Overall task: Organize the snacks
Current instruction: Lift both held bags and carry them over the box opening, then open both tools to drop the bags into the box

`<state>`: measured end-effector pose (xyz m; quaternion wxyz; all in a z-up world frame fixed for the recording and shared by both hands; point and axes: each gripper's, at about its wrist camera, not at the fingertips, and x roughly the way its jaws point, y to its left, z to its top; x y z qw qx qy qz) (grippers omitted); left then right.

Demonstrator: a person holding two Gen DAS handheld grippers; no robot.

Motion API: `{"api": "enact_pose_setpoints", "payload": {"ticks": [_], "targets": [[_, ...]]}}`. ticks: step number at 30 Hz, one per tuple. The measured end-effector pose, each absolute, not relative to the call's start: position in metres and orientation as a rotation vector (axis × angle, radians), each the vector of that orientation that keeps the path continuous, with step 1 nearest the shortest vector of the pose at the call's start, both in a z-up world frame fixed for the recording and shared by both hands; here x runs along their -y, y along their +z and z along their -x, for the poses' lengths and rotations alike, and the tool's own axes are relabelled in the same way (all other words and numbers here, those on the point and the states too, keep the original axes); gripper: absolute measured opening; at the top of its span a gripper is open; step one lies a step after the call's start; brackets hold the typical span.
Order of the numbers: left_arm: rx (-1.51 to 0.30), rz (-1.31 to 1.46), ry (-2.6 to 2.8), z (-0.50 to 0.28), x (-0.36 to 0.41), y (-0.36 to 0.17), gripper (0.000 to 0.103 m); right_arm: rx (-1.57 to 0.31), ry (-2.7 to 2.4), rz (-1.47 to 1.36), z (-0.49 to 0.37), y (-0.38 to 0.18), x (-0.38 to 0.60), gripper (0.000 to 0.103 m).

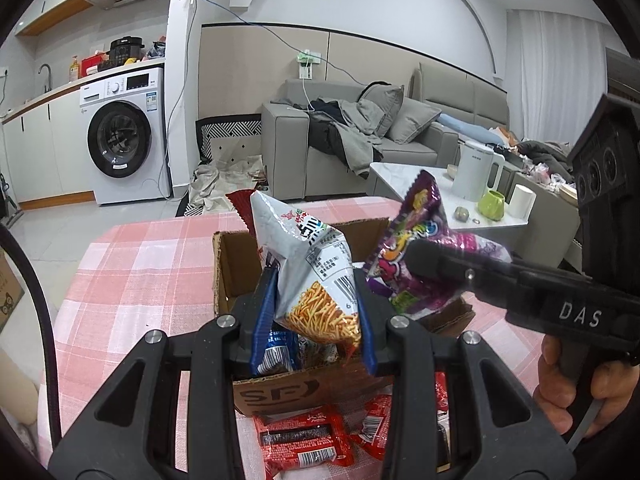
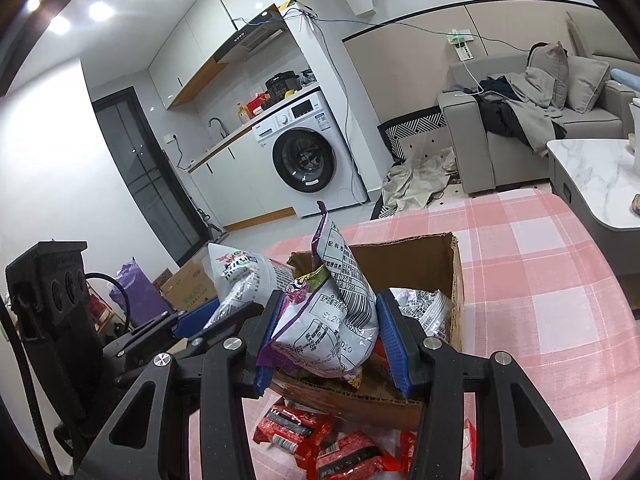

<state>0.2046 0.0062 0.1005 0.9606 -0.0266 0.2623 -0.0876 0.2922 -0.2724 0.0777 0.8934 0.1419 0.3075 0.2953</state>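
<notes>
An open cardboard box [image 1: 280,390] stands on the pink checked tablecloth [image 1: 140,264]; it also shows in the right wrist view [image 2: 404,264]. My left gripper [image 1: 316,316] is shut on a silver noodle-snack bag [image 1: 316,268] and holds it over the box. My right gripper [image 2: 326,340] is shut on a purple snack bag [image 2: 332,312], also over the box; that bag shows in the left wrist view [image 1: 416,236]. Other packets [image 2: 424,304] lie inside the box. Red packets [image 1: 304,444] lie on the cloth in front of it.
A white coffee table [image 1: 404,176] with a kettle [image 1: 476,172], green cup [image 1: 492,206] and white roll stands to the right. A grey sofa [image 1: 360,136] and washing machine [image 1: 124,136] are beyond. Cardboard boxes [image 2: 188,288] sit on the floor at left.
</notes>
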Motion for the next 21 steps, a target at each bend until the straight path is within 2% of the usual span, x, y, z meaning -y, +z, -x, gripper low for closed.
{"api": "enact_pose_setpoints", "payload": {"ticks": [21], "targets": [[-0.584,0.031,-0.163,-0.243,0.001,0.056,0.033,-0.738,0.54,-0.28,-0.337,0.034,0.271,0.047]]}}
